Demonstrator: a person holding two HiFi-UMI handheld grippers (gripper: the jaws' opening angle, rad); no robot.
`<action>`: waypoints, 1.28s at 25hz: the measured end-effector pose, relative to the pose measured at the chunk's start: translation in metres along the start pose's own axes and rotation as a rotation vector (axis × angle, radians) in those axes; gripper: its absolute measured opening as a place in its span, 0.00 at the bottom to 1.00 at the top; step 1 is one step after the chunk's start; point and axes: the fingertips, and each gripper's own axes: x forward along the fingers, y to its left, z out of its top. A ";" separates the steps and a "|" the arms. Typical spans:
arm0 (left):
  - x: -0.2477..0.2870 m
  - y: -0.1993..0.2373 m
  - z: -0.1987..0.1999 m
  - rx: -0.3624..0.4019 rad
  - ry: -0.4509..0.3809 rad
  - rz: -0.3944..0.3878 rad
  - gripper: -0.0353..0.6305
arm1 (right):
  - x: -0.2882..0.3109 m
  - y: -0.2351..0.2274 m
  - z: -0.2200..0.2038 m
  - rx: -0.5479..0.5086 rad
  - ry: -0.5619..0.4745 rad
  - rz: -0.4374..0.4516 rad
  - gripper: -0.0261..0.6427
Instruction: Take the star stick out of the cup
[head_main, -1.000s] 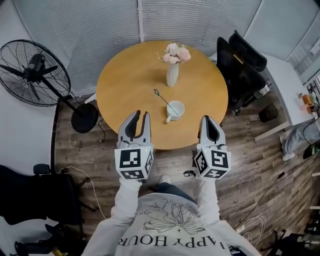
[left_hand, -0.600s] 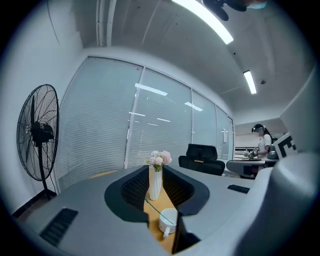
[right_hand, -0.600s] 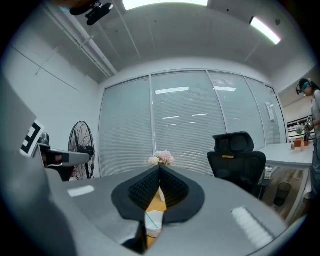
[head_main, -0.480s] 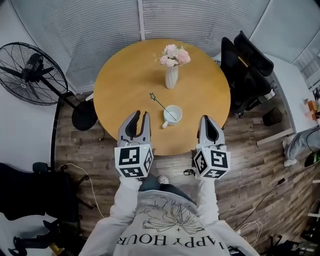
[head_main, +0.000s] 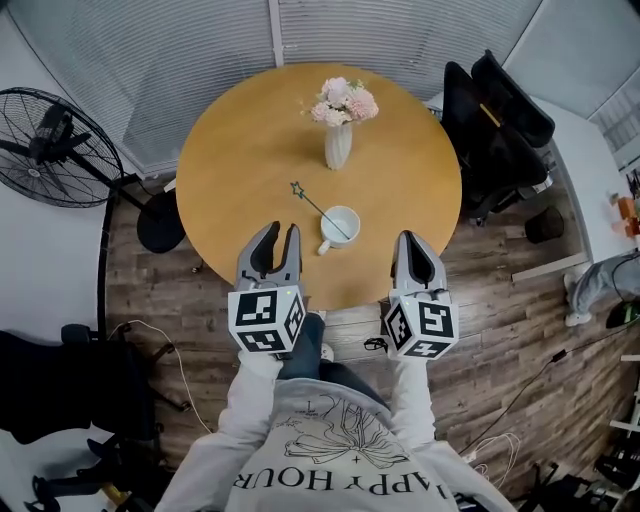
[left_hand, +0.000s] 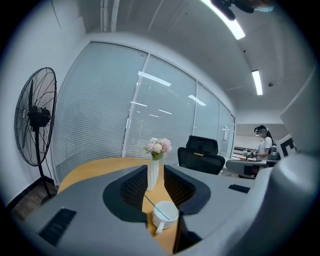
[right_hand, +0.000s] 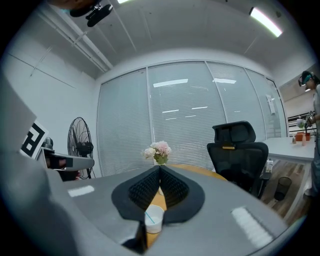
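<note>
Both the half-opened, just-widening left gripper (head_main: 279, 228) and the closed right gripper (head_main: 412, 238) are being held empty, short of the thin star stick (head_main: 318, 208) in the white cup (head_main: 341, 226).

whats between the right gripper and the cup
Only bare table between the right hand-held gripper and the cup; the head view shows it.

place: office, meeting-corner vibes
walls: glass partitions (left_hand: 100, 115) with blinds (head_main: 180, 60)
seating: black office chairs (head_main: 495, 140)
middle: round wooden tabletop (head_main: 240, 170)
ceiling: strip lights (left_hand: 257, 82)
</note>
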 end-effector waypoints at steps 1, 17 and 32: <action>0.005 0.001 -0.002 -0.004 0.007 -0.002 0.19 | 0.003 -0.001 -0.001 0.001 0.004 -0.002 0.06; 0.081 0.026 -0.027 -0.074 0.117 -0.059 0.26 | 0.074 -0.007 -0.019 0.013 0.052 -0.016 0.06; 0.133 0.043 -0.066 -0.107 0.236 -0.089 0.28 | 0.115 -0.018 -0.050 0.030 0.130 -0.052 0.06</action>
